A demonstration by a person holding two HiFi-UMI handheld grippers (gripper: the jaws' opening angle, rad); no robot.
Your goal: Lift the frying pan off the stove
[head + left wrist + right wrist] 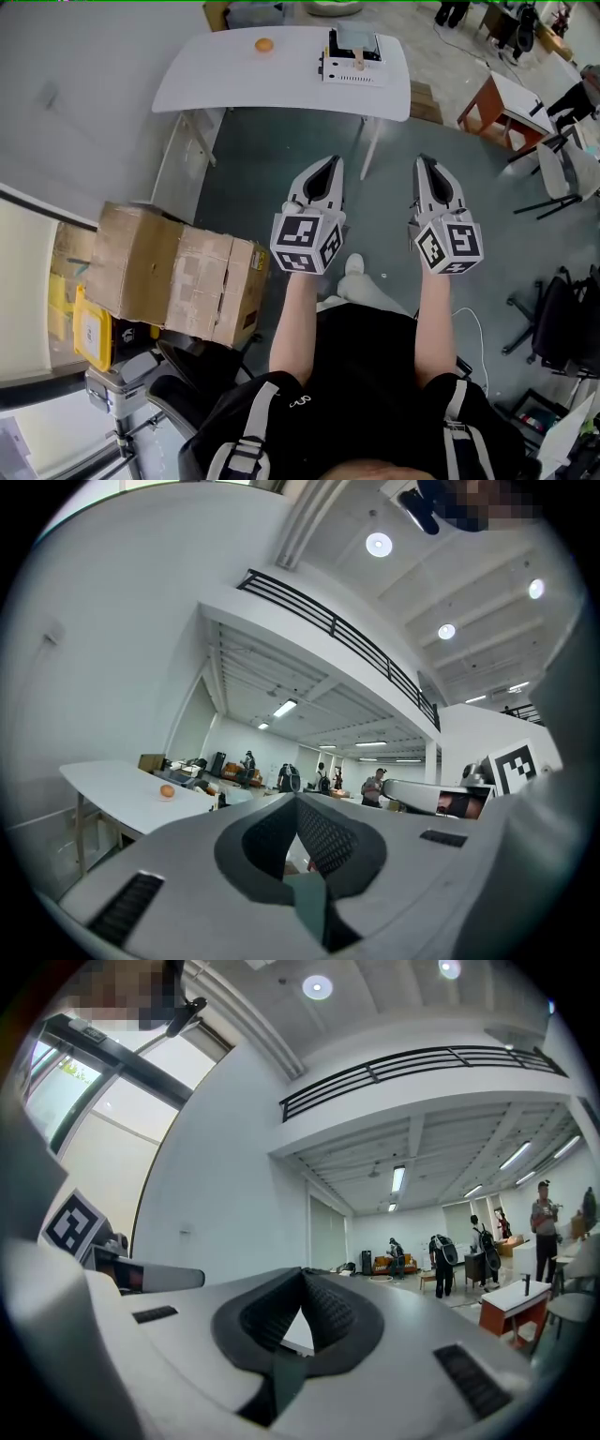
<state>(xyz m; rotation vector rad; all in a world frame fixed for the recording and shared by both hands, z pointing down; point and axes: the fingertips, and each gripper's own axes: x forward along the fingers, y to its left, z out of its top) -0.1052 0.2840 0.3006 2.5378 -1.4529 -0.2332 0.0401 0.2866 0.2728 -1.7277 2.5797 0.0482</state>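
- The step in hand looks like the approach. The left gripper (330, 164) and the right gripper (424, 162) are held level, side by side, over the floor and well short of the near edge of the counter (234, 80).
- Both grippers are closed with nothing between the jaws. The left gripper view (298, 799) and the right gripper view (302, 1271) each show the dark pads pressed together at the tips.
- The task's thing seems to be the grey pan (356, 41), which sits on a white box that I take for the stove (354, 73). They stand toward the right end of the counter. It is too small here to be sure of its shape.
- A pale strip that may be the pan's handle lies toward the counter's near edge.
- A small orange thing (264, 44) lies alone on the counter, nearer its middle and well apart from the stove.
- To do it well, step up to the right end of the counter. Spread one gripper's jaws before it reaches the handle and close firmly on the handle.
- Then raise the pan straight up, so the stove does not slide on the counter.
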